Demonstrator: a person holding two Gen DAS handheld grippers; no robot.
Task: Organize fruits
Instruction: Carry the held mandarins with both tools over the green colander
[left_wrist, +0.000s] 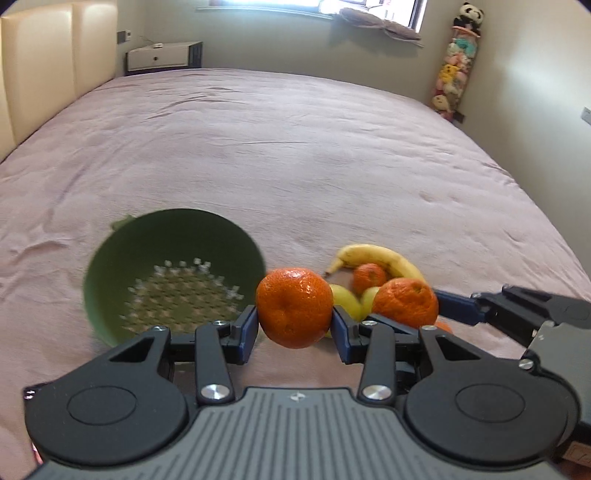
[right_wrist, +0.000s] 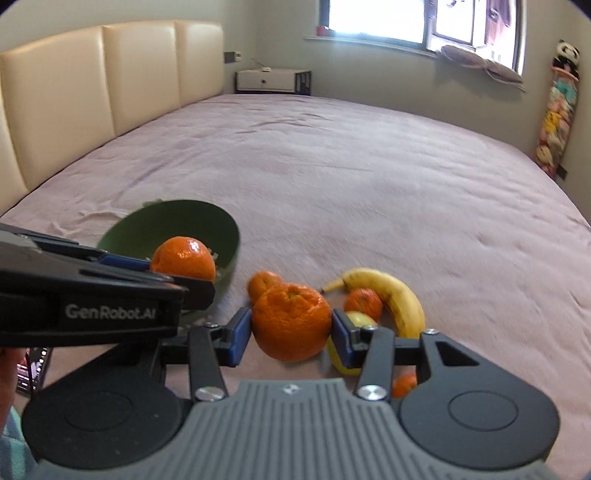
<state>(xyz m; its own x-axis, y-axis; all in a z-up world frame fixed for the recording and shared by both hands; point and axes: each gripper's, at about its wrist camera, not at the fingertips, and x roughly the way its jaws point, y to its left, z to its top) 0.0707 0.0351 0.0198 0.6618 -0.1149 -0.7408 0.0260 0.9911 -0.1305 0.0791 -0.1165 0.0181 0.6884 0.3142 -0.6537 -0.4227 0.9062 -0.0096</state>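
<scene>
Green bowl (left_wrist: 173, 273) on bed (left_wrist: 295, 155), ahead and left of left tongs (left_wrist: 294, 326); holes in bottom, no fruit seen inside. Left tongs pinch orange (left_wrist: 294, 306), up off bed. Right tongs (right_wrist: 291, 334) pinch second orange (right_wrist: 291, 321), just right of left tongs. Banana (right_wrist: 391, 295), more fruit lie ahead-right. Best: keep squeeze gentle, carry one orange over bowl, go low, then let go. Tongs close together; mind bump.

The left gripper (left_wrist: 294, 328) and right gripper (right_wrist: 291, 334) each clamp a tangerine, side by side above the bed (left_wrist: 295, 147), angled downward.
</scene>
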